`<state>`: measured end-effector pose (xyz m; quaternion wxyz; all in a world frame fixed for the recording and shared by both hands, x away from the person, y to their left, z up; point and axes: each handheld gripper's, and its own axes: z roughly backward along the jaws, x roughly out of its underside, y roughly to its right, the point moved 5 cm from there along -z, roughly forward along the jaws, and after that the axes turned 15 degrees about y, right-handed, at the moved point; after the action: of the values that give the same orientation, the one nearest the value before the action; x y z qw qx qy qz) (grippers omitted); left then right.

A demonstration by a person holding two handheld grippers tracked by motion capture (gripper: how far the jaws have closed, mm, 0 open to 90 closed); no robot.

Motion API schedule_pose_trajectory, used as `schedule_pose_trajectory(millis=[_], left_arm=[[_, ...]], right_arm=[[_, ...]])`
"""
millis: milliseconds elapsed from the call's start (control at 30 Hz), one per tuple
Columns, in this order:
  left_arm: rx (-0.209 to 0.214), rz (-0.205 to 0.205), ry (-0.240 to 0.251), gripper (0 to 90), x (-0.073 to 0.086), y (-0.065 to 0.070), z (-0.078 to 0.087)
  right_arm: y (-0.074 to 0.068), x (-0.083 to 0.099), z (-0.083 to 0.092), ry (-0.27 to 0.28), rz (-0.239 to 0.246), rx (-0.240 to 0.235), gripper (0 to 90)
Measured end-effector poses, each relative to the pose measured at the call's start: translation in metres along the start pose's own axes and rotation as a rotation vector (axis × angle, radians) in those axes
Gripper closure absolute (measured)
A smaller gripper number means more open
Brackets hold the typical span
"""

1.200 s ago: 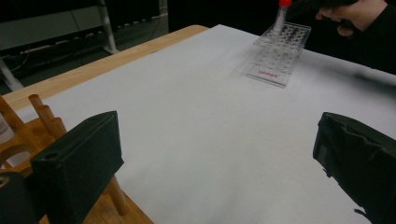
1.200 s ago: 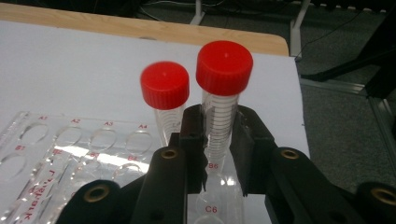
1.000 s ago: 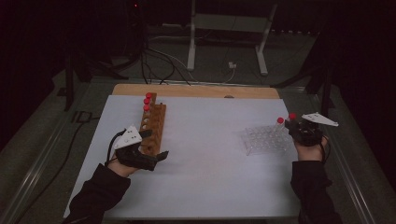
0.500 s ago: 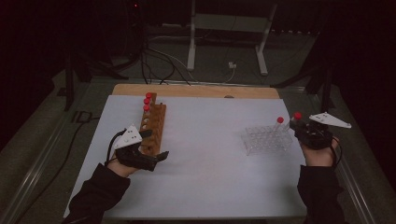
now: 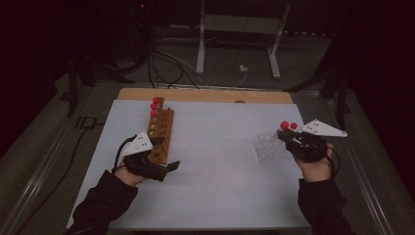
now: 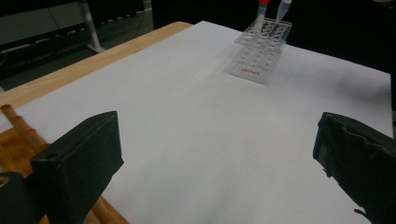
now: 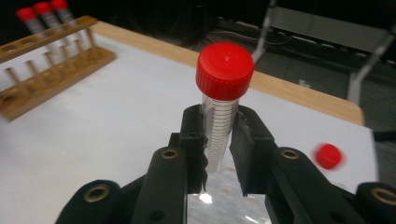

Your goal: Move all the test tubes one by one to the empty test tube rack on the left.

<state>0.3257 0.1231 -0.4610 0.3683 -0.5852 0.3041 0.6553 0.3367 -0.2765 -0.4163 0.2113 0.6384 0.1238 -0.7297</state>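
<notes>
The left gripper [image 6: 219,172] stood with jaws wide apart over white paper [image 6: 196,121]; a clear rack [image 6: 259,51] lay beyond.

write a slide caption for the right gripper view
Right gripper clamps a red-capped graduated tube above the white table, wooden tube rack behind.

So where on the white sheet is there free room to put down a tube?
The wide middle of the white sheet, between the wooden rack and the clear plastic rack, is bare, and so is the near strip. It is crowded at the left tool by the wooden rack, and around the right tool.
</notes>
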Motion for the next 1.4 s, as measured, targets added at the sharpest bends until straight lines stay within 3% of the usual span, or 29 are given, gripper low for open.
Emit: schedule_pose_trajectory(millis=[367, 900, 1400], left_arm=[[0.044, -0.008, -0.016, 2.1, -0.005, 0.009, -0.01], [0.118, -0.015, -0.025, 2.1, -0.016, 0.024, -0.031], [0.201, -0.032, -0.014, 5.5, -0.032, 0.044, -0.064]], right_arm=[[-0.045, 0.007, -0.018, -0.023, 0.036, -0.132, 75.1], [-0.101, 0.04, -0.042, -0.118, 0.1, -0.28, 75.2], [-0.129, 0.051, -0.047, -0.153, 0.112, -0.361, 75.1]])
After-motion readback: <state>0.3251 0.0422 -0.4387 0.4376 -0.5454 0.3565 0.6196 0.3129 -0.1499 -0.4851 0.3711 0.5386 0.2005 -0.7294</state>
